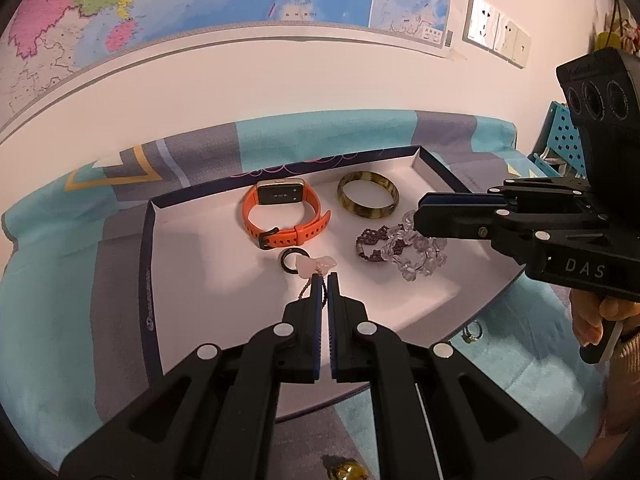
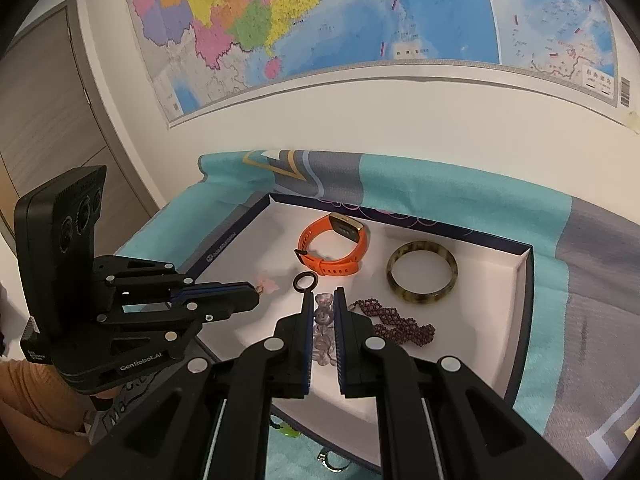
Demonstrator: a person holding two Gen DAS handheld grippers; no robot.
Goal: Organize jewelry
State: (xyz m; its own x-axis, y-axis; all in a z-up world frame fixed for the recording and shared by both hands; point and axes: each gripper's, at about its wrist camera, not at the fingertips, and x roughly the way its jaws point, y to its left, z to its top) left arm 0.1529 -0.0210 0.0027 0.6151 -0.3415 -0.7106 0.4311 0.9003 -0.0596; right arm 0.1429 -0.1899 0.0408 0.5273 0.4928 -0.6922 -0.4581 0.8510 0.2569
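Teal cloth is carrying the white tray point(image 1: 192, 264). Left gripper point(image 1: 325, 280) is pinching the pink pendant's point(image 1: 322, 265) cord, pendant lying dead ahead beside the black ring point(image 1: 294, 261). Right gripper point(image 2: 323, 300), slightly parted, is straddling the clear bead bracelet point(image 2: 324, 330).

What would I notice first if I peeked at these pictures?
Probably the bright orange watch standing at the back of the white tray, beside a mottled brown bangle. Then the left gripper, pinching a cord with a pink charm by a small black ring.

Clear bead bracelet point(image 2: 324, 334) partly gripper-hidden
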